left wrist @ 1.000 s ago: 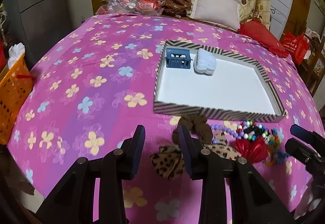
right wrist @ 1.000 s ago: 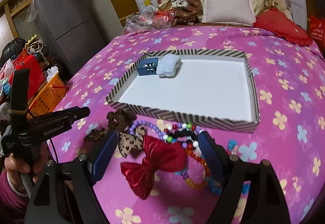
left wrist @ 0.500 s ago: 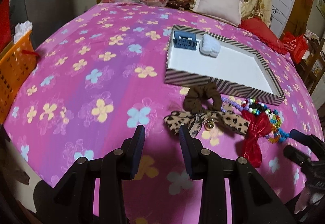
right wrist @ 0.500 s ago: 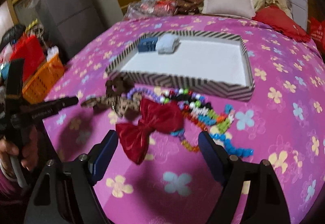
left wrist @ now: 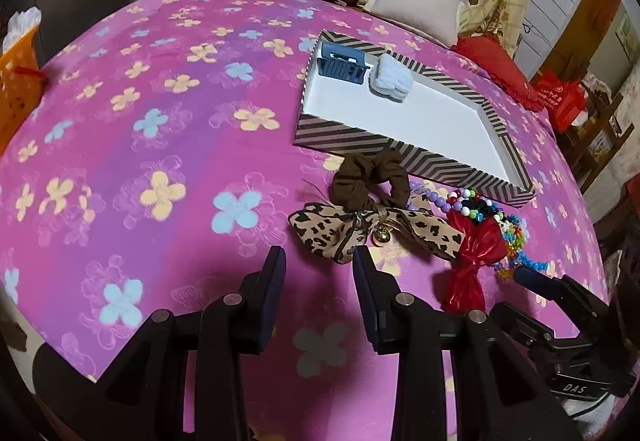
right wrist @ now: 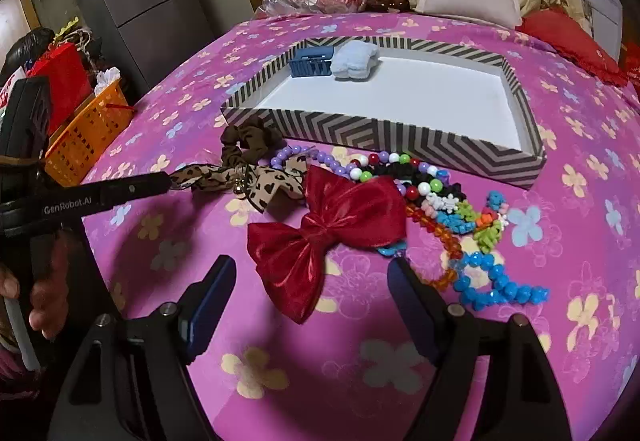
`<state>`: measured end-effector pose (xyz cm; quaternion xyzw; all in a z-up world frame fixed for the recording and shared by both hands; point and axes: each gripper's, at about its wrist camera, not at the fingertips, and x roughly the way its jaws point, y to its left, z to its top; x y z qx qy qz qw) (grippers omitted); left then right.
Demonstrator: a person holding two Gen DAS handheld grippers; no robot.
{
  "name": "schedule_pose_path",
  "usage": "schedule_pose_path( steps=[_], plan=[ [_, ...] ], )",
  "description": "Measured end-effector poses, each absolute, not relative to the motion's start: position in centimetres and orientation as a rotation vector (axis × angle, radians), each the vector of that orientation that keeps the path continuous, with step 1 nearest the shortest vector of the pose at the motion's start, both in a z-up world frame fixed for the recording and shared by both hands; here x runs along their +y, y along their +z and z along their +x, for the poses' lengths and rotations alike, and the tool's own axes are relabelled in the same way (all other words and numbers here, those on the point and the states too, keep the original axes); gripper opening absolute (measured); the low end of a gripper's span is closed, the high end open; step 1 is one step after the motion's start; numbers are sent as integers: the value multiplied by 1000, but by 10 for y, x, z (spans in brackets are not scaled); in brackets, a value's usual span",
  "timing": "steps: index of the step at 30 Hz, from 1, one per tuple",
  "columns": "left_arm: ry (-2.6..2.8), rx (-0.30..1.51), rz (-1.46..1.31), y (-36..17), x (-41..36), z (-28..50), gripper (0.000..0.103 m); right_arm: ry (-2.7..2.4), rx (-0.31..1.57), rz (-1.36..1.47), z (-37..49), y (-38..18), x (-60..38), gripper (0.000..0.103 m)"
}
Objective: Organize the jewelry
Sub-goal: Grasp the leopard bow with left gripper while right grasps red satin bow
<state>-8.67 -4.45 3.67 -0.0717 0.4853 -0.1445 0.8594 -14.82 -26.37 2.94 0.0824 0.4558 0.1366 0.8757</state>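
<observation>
right claw (right wrist: pixel 312 305) is hovering wide open w/ nothing in it, just short of the red bow (right wrist: pixel 326 227); left claw (left wrist: pixel 318 295) is gaping narrower, empty. best pinching the bow's knot, then lifting clear of the beads (right wrist: pixel 436 193) before heading to the striped tray (right wrist: pixel 400 139).

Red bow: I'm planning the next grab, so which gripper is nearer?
Right. The right gripper is open just short of the red bow; the left gripper sits off by the leopard bow.

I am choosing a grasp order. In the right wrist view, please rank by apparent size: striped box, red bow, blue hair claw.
1. striped box
2. red bow, though nearness enlarges it
3. blue hair claw, farthest away
</observation>
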Motion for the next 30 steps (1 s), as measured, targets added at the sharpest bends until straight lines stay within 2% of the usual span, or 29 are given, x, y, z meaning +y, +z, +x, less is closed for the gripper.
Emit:
schedule_pose_path(
  steps=[30],
  plan=[
    [-266,1010,-86,32,-53,-78,31,231,969,263,-133,20,-259,82]
  ],
)
